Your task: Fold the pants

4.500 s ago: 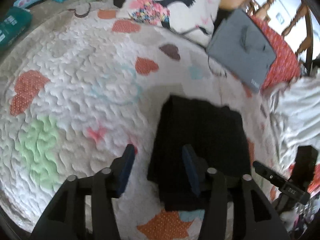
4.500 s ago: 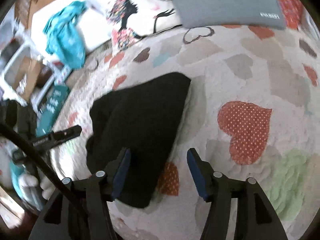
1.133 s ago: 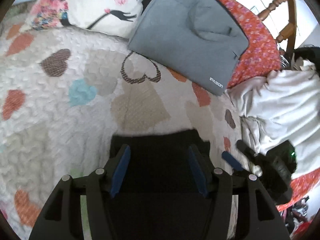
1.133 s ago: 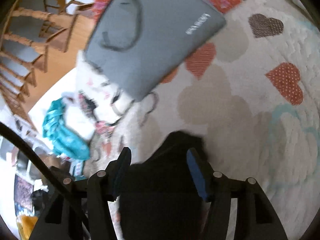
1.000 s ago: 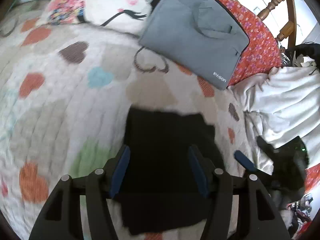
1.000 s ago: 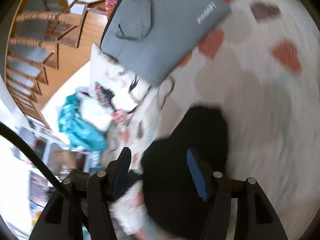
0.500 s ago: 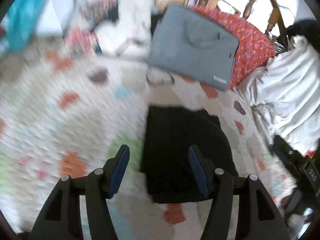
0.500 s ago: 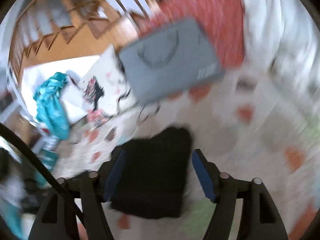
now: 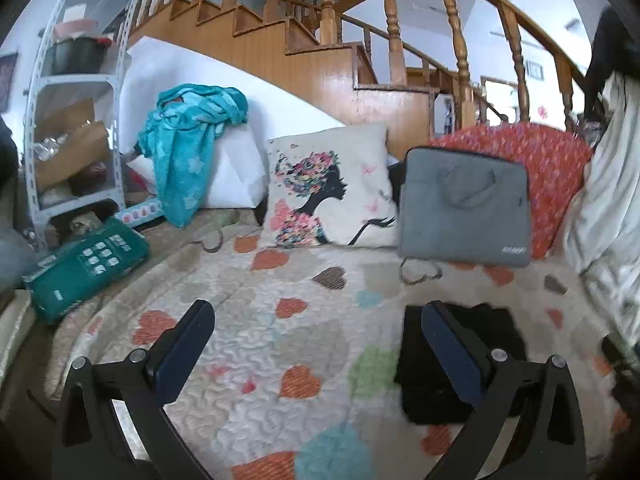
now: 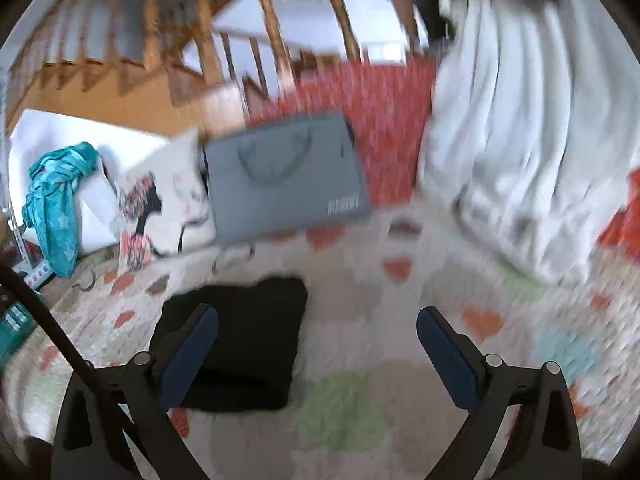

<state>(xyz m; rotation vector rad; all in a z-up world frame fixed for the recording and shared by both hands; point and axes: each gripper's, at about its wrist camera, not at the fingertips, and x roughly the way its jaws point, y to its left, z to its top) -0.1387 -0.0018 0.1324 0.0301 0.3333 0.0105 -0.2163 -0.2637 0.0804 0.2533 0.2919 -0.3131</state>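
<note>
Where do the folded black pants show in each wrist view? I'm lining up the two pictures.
Left wrist: the folded black pants lie low and right on the heart quilt, partly behind the claw's right finger.
Right wrist: the pants lie low and left of middle.
Shared landmark: the grey laptop bag, beyond the pants in both.

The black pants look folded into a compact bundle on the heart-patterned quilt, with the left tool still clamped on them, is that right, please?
Not quite. The black pants do lie folded in a compact bundle on the heart-patterned quilt, but the left tool is not clamped on them. The left wrist view shows its jaws wide apart, just opened, with nothing between them and the bundle lying beyond its right finger.
</note>
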